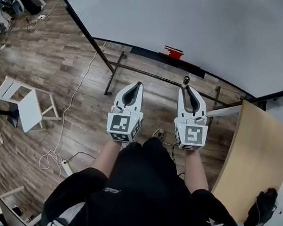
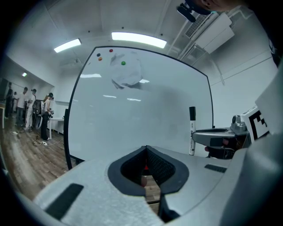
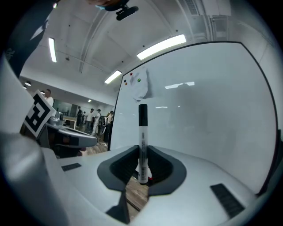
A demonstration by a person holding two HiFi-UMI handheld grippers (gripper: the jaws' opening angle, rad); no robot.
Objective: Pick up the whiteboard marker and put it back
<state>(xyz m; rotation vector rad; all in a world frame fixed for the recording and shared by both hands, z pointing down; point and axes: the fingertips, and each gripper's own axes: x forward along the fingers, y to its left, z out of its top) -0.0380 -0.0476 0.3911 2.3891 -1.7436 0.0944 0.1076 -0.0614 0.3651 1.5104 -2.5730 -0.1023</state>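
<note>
A whiteboard marker (image 3: pixel 143 141) with a white barrel and black cap stands upright between the jaws of my right gripper (image 3: pixel 142 149), which is shut on it. From the head view only its black cap (image 1: pixel 186 80) shows above the right gripper (image 1: pixel 187 88). My left gripper (image 1: pixel 137 84) is held level beside it, shut with nothing in it (image 2: pixel 146 148). In the left gripper view the marker (image 2: pixel 192 131) shows at the right. Both grippers point at the whiteboard (image 1: pixel 193 24), a short way in front of it. A red object (image 1: pixel 173 52) sits on the board's lower ledge.
The whiteboard's dark stand bars (image 1: pixel 151 78) run above the wood floor below the grippers. A curved wooden table (image 1: pixel 259 155) with a black object (image 1: pixel 261 209) is at the right. A white stool (image 1: pixel 27 106) and a cable (image 1: pixel 67 111) are at the left. Several people (image 2: pixel 35 112) stand far off.
</note>
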